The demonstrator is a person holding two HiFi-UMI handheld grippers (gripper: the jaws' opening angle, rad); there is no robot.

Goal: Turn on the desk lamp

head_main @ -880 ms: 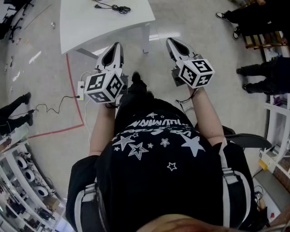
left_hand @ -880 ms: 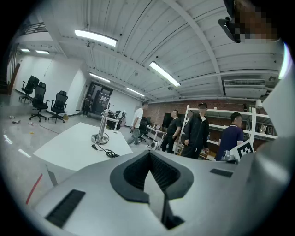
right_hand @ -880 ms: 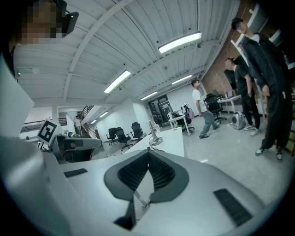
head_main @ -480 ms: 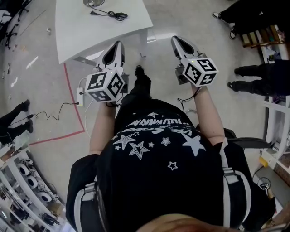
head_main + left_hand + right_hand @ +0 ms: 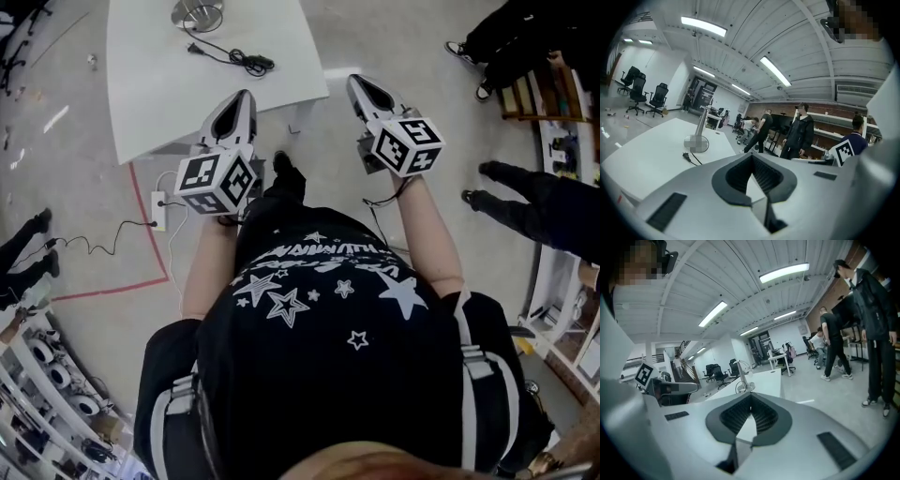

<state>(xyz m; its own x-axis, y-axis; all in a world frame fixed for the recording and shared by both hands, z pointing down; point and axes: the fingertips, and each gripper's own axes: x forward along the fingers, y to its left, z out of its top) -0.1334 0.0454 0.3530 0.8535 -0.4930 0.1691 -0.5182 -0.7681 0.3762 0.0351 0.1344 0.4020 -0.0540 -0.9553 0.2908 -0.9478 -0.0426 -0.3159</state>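
The desk lamp stands on a white table (image 5: 169, 94); its round silver base (image 5: 197, 14) shows at the top edge of the head view, with a black cable and plug (image 5: 234, 58) trailing from it. The lamp's base and stem (image 5: 697, 140) also appear ahead in the left gripper view, and small in the distance as the lamp (image 5: 743, 379) in the right gripper view. My left gripper (image 5: 242, 96) hovers at the table's near edge, shut and empty. My right gripper (image 5: 357, 82) is in the air past the table's near right corner, also shut and empty. Both are well short of the lamp.
A red tape line (image 5: 150, 225) and a white power strip (image 5: 157, 199) with a cord lie on the floor left of me. People stand at the right (image 5: 534, 197) and behind the table (image 5: 799, 133). Office chairs (image 5: 644, 93) stand at far left; shelves line the room's edges.
The table has slid further into the head view and the lamp base now shows at the top edge. Both grippers keep their pose in front of the body.
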